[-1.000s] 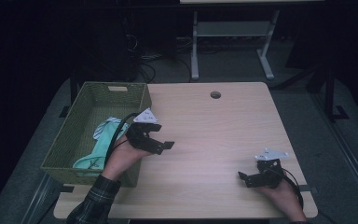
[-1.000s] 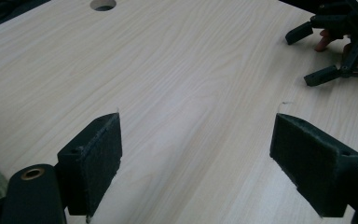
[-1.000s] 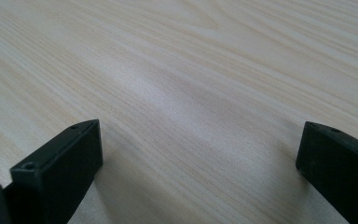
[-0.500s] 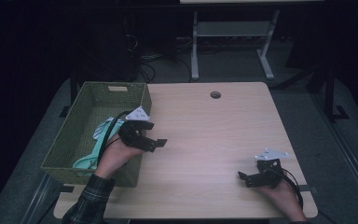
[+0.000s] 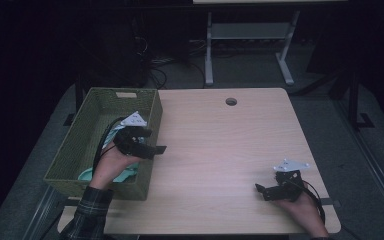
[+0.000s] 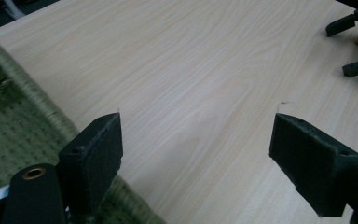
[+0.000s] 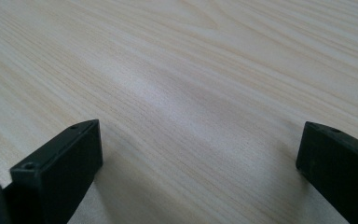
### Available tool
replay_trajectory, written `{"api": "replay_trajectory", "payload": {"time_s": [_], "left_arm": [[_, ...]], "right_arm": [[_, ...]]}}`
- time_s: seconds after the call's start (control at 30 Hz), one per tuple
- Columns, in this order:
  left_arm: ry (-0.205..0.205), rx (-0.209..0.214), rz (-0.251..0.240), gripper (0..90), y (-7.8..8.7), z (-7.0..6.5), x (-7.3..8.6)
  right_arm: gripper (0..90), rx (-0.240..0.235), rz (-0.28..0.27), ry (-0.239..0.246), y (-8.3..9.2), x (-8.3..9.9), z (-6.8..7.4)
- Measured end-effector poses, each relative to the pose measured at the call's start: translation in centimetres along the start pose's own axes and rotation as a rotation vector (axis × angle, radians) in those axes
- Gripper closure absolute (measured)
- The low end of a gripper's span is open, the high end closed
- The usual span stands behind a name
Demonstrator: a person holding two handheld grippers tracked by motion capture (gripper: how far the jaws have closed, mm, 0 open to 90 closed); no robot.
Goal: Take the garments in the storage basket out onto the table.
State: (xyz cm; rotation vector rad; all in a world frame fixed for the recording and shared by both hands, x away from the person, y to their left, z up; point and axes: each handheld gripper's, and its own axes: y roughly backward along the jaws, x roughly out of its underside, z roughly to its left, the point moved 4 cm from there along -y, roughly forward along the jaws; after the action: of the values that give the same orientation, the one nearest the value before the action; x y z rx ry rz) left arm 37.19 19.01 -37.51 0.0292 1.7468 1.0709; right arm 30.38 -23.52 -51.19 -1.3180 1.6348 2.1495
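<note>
My left gripper (image 5: 155, 143) hovers over the right wall of a green woven basket (image 5: 75, 145) at the table's left edge, jaws pointing right. In the left gripper view it (image 6: 200, 154) is open with only bare wood between the pads, and the basket wall (image 6: 18, 107) runs along the left. Pale teal and white cloth (image 5: 87, 174) lies in the basket, partly hidden by the hand. My right gripper (image 5: 260, 191) rests low near the table's front right corner, jaws pointing left. In the right gripper view it (image 7: 200, 158) stands open over bare wood.
The light wooden table (image 5: 220, 145) has a round cable hole (image 5: 231, 101) near its far edge. A white metal stand (image 5: 245, 35) sits on the dark floor behind it. The right gripper's jaws (image 6: 349, 42) appear far off in the left gripper view.
My left gripper has drifted left, from above the table beside the basket to above the basket's right wall. The right gripper has stayed in place.
</note>
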Motion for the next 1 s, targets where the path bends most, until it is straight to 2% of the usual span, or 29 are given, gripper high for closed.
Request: {"api": "replay_trajectory", "payload": {"time_s": [0.1, 0.3, 0.6, 1.0], "left_arm": [[-0.003, -0.01, 0.009, 16.8, 0.5, 0.5, 0.3], [0.015, -0.029, 0.011, 18.4, 1.3, 1.4, 0.8], [0.061, -0.074, 0.011, 20.2, 2.6, 3.2, 1.8], [0.086, -0.155, 0.032, 22.0, 3.6, 4.9, 3.0]], "right_arm": [[0.0, 0.0, 0.0, -0.001, 0.0, 0.0, 0.0], [0.0, 0.0, 0.0, -0.001, 0.0, 0.0, 0.0], [0.0, 0.0, 0.001, -0.002, 0.0, 0.0, 0.0], [0.0, 0.0, 0.001, -0.002, 0.0, 0.0, 0.0]]}}
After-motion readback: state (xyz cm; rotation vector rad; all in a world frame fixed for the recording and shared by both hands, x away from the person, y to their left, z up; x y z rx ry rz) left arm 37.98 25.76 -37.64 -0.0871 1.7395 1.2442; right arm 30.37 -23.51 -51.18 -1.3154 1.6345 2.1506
